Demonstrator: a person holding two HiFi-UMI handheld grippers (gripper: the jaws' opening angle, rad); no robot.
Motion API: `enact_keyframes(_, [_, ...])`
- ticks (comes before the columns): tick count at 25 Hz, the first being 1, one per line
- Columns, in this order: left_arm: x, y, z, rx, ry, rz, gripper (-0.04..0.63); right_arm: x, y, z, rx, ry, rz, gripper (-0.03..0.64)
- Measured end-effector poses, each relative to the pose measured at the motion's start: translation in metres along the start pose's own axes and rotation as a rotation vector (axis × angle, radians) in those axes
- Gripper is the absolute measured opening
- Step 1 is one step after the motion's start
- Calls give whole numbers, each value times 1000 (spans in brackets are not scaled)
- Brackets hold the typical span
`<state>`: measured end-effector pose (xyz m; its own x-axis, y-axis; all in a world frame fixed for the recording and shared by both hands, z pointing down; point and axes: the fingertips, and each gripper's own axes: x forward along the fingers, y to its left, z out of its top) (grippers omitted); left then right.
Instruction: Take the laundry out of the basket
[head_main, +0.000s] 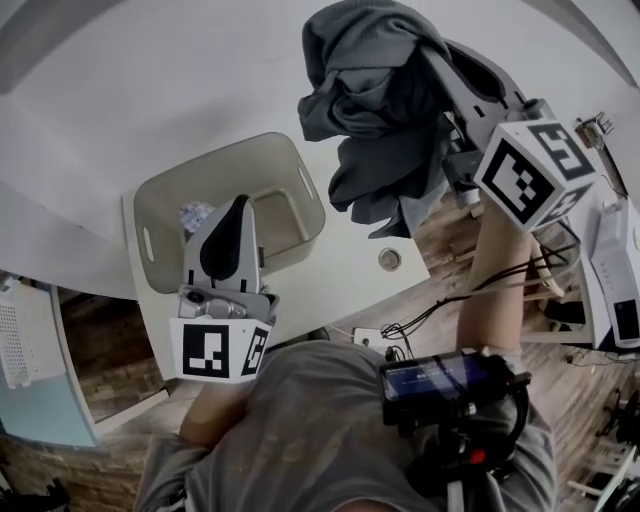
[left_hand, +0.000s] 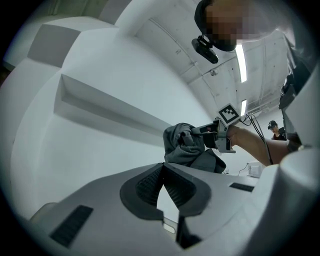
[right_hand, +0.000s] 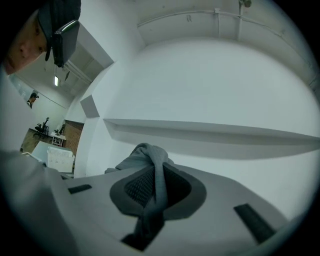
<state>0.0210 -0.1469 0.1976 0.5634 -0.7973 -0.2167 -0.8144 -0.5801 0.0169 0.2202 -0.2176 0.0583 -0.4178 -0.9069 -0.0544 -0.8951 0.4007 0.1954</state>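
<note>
Left gripper (head_main: 240, 205) hovers over the basket (head_main: 305, 185), jaws pinched together, empty. My right gripper (right_hand: 156, 177) clamps the grey garment (head_main: 375, 110), up clear beside the basket, so that's out. One small pale crumpled bit (head_main: 195, 215) looks left inside.

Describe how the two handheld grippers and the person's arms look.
Both are light grey moulded shells with black ribbed pads lining the jaws. The left gripper and the right gripper each carry a white cube printed with black square markers. Black cables run beside the right forearm. The person wears a grey short-sleeved shirt, with nothing covering the forearms.
</note>
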Motion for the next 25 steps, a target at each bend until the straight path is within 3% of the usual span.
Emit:
enact_keyframes(11, [-28, -6, -20, 25, 30, 36, 8, -32, 31, -128, 91, 77, 23, 41])
enact_keyframes(25, [-14, -9, -23, 68, 99, 58, 8, -43, 38, -261, 186, 226, 8, 41])
